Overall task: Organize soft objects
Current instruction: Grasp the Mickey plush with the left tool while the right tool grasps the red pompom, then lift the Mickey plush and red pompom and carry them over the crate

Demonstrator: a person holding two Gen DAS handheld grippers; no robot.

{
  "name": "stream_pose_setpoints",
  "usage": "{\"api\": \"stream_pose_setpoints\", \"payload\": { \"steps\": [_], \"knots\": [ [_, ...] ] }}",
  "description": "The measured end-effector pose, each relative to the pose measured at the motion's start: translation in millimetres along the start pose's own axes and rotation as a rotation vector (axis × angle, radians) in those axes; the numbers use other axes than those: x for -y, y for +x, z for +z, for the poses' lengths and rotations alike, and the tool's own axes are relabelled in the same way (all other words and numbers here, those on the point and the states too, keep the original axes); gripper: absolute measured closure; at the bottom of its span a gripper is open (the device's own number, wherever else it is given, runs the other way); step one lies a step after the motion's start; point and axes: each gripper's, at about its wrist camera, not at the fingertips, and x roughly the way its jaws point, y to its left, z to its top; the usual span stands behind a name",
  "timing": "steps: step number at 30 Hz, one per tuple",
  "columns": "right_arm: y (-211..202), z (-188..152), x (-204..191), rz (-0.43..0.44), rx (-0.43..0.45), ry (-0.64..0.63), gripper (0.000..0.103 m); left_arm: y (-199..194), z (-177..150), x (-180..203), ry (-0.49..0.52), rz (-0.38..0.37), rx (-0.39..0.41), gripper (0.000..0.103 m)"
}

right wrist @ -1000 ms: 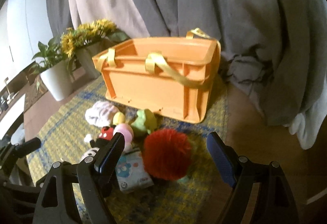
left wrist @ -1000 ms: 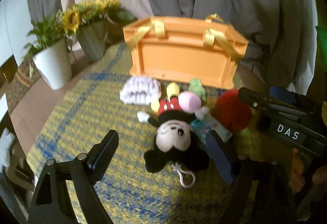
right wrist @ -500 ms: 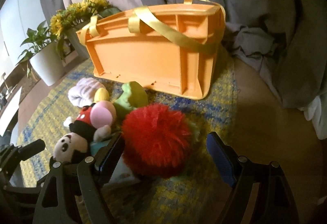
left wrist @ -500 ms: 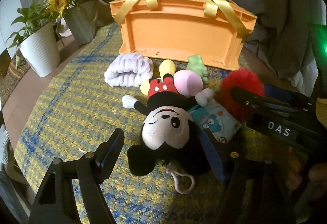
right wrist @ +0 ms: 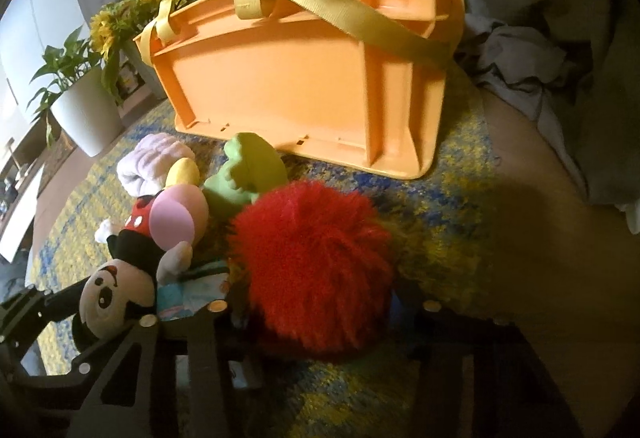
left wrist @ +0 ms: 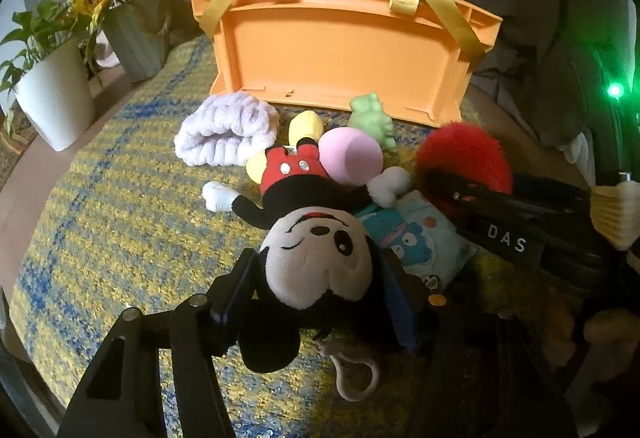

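L gripper (left wrist: 320,290) jaws just closed onto mouse plush (left wrist: 316,262) head; R gripper (right wrist: 316,302) onto red pompom (right wrist: 316,262).

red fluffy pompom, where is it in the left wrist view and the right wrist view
Left wrist view: the red fluffy pompom sits right of centre, partly behind the right tongs.
Right wrist view: it fills the lower centre, between the right tongs' fingers.
Shared landmark: the orange basket, behind the toys in both.
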Motion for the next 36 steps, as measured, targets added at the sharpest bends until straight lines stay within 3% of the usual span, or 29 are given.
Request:
{"api": "stream_pose_setpoints", "payload": {
  "steps": [6,19,36],
  "knots": [
    [-4.9,-0.7,-4.7,-0.015,0.017,-0.024,0.063,-7.5,-2.3,1.8,0.013,0.013,0.021,0.046],
    [-51.2,4.7,-12.0,-0.023,0.104,-0.02,0.063,-47.6,-2.6,-6.2,-0.012,0.01,0.117,0.046],
    [-113.7,10.3,-54.5,-0.019,0.229,-0.016,0.063,-107.4,10.4,-41.4,-0.032,-0.011,0.276,0.046]
  ]
}}
